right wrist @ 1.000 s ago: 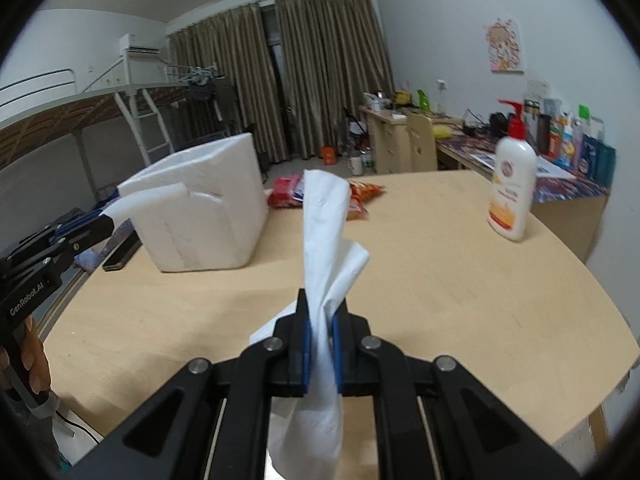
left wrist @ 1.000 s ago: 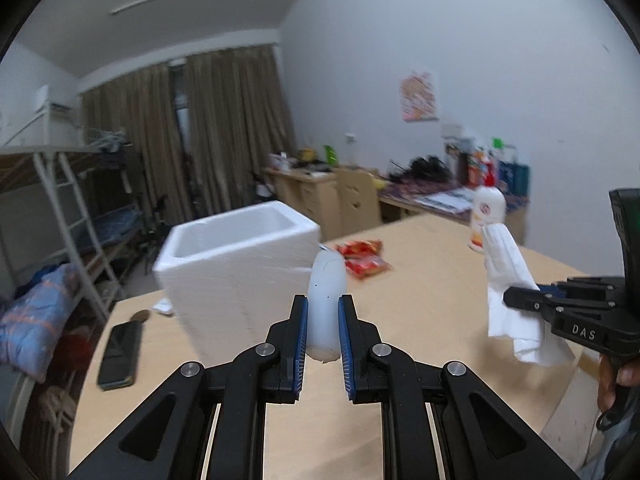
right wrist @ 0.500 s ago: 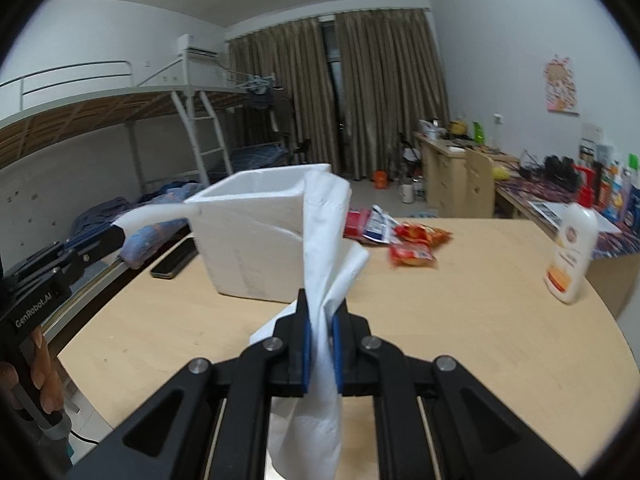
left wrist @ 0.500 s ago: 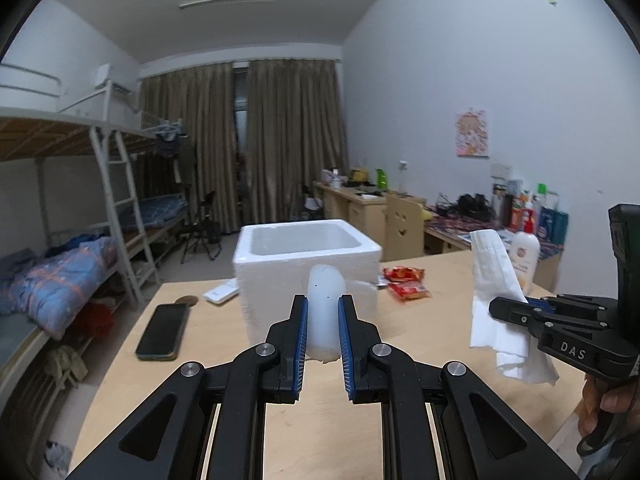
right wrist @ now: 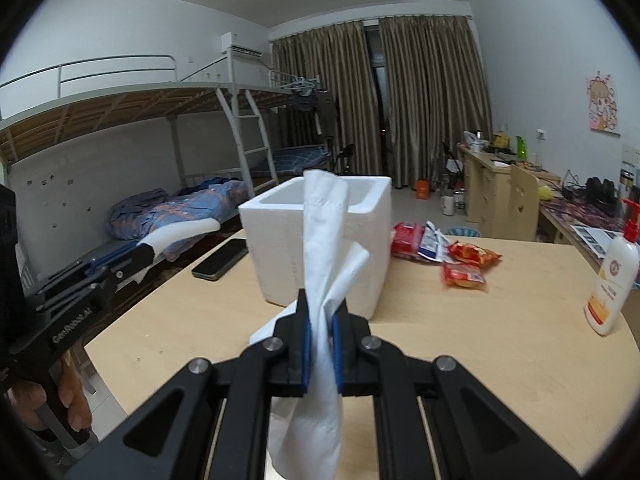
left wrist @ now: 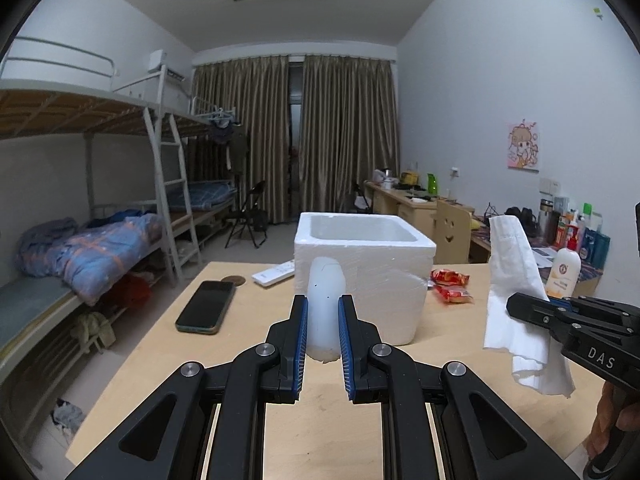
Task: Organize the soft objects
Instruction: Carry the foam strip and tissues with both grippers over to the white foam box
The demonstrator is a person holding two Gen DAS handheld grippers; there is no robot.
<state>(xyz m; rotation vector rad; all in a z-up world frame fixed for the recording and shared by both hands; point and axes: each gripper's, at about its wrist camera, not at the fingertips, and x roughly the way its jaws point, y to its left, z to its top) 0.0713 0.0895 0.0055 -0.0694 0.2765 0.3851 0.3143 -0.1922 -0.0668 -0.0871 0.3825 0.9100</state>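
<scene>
My left gripper is shut on a white foam piece, held upright above the table. It also shows in the right wrist view, sticking out of the left gripper at the left. My right gripper is shut on a white paper tissue that hangs down through the jaws. The tissue also shows in the left wrist view, held by the right gripper. A white foam box, open on top, stands on the wooden table ahead of both grippers.
A black phone and a white remote lie left of the box. Red snack packets lie to its right. A lotion pump bottle stands near the table's right edge. Bunk beds stand at the left, desks along the right wall.
Both grippers have swung left and levelled out, so the box now sits ahead and centred. Each still holds its object.
</scene>
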